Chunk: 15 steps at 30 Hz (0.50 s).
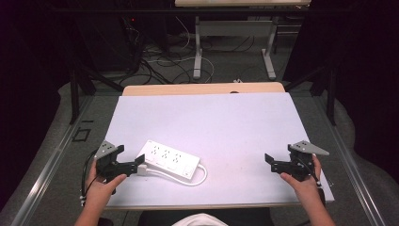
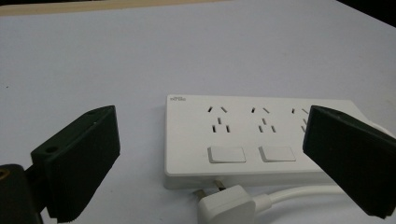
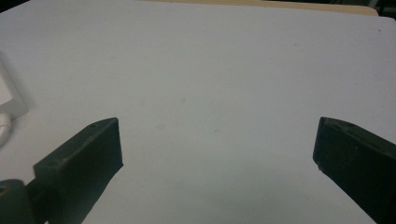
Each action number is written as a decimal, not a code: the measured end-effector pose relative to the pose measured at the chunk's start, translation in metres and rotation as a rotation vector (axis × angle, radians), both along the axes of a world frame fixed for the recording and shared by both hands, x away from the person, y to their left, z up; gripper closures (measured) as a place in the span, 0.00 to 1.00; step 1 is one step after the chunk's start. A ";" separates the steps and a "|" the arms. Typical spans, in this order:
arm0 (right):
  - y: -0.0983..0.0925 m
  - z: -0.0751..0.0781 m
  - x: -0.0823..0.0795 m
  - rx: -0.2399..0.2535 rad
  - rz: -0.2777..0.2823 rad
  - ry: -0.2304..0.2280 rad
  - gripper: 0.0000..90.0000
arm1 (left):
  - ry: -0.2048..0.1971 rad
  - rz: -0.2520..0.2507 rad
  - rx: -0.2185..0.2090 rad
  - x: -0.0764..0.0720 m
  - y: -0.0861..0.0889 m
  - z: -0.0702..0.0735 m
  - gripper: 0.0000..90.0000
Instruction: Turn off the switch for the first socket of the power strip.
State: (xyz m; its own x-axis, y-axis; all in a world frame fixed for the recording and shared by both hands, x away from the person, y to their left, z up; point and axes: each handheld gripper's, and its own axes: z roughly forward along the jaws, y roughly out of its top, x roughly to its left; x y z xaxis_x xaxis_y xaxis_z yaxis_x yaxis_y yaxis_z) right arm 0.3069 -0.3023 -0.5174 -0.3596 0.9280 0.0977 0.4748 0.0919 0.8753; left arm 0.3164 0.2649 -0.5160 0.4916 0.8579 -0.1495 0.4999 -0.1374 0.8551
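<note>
Since the white plastic power strip (image 2: 261,140) lies flat on the pale table sheet (image 1: 226,122) just ahead of the left gripper (image 2: 210,158), whose jaws stand wide apart and empty, its white moulded plug (image 2: 226,205) — prongs barely at the strip's side — could be knocked askew if one jaw clips the looped white cable (image 1: 200,176). Such detail comes from the left gripper view; the high view instead shows the right gripper (image 1: 273,162) well apart, its jaws also spread on nothing.

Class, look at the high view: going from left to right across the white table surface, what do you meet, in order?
Left tool → white plug → white power strip → bare white table → right tool.
</note>
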 end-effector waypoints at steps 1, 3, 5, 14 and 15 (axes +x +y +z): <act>0.000 -0.001 0.000 0.000 -0.004 -0.004 0.01 | -0.001 -0.002 0.003 0.000 0.000 0.000 0.05; -0.001 -0.002 0.001 -0.004 -0.006 0.000 0.01 | -0.001 -0.003 0.007 -0.001 -0.001 0.000 0.05; -0.001 -0.003 0.002 -0.002 -0.004 0.001 0.02 | 0.001 -0.004 0.006 -0.001 -0.001 0.000 0.05; 0.004 -0.005 0.002 -0.014 0.009 0.018 0.03 | -0.002 -0.008 0.011 -0.003 -0.002 0.003 0.07; 0.005 -0.006 0.002 -0.012 0.007 0.015 0.03 | 0.000 -0.009 0.012 -0.003 -0.003 0.003 0.07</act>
